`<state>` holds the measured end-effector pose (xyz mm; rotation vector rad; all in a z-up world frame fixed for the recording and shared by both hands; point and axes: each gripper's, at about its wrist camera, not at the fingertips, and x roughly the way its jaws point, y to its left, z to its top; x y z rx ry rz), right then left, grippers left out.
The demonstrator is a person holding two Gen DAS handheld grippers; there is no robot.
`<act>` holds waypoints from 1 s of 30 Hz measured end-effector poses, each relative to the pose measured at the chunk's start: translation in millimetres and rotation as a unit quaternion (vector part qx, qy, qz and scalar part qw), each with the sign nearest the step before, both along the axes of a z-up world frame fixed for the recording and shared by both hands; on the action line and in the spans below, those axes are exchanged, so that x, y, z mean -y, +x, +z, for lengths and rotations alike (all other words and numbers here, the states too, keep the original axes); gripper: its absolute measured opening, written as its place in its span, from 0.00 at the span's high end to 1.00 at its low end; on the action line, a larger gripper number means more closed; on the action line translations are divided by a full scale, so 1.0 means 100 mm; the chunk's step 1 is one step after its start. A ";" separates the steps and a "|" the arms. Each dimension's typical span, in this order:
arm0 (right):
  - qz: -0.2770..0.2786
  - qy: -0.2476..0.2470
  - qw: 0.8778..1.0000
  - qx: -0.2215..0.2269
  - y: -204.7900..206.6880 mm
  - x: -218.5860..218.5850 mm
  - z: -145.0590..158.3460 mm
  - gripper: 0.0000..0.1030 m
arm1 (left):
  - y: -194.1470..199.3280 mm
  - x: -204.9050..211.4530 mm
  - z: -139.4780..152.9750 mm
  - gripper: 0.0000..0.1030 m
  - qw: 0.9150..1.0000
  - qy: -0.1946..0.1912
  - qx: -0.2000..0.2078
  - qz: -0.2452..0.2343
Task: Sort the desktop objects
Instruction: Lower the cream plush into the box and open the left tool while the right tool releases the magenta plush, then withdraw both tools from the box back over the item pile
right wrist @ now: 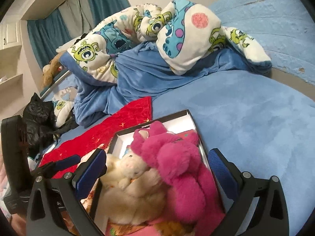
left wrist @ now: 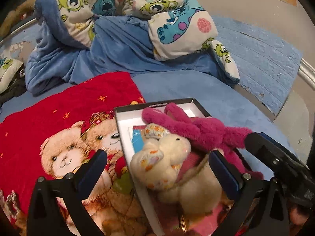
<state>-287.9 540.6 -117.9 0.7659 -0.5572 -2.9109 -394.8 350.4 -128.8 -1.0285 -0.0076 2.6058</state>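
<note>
The cream bunny (left wrist: 173, 169) and pink plush (right wrist: 177, 157) lay piled in the box (left wrist: 135, 116) on the bed (right wrist: 246, 118). Both the left gripper (left wrist: 157, 167) and right gripper (right wrist: 157, 167) stood wide apart, holding nothing. The heaped toys might have tumbled out if bumped.

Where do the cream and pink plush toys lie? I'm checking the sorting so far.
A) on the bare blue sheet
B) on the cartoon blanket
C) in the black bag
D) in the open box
D: the cream plush toy and the pink plush toy both lie inside the open box, between the box's walls.
</note>
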 end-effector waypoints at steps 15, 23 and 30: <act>0.018 -0.037 0.998 -0.042 0.62 0.87 0.53 0.00 | 0.85 1.10 0.69 0.00 0.998 0.001 -0.049 0.037; 0.081 -0.020 0.995 -0.060 0.87 1.88 0.74 0.00 | 1.55 2.52 0.67 0.00 0.995 -0.008 -0.041 0.085; 0.117 0.009 0.991 -0.061 1.12 2.70 0.89 0.00 | 1.93 3.55 0.72 0.00 0.991 -0.006 -0.035 0.126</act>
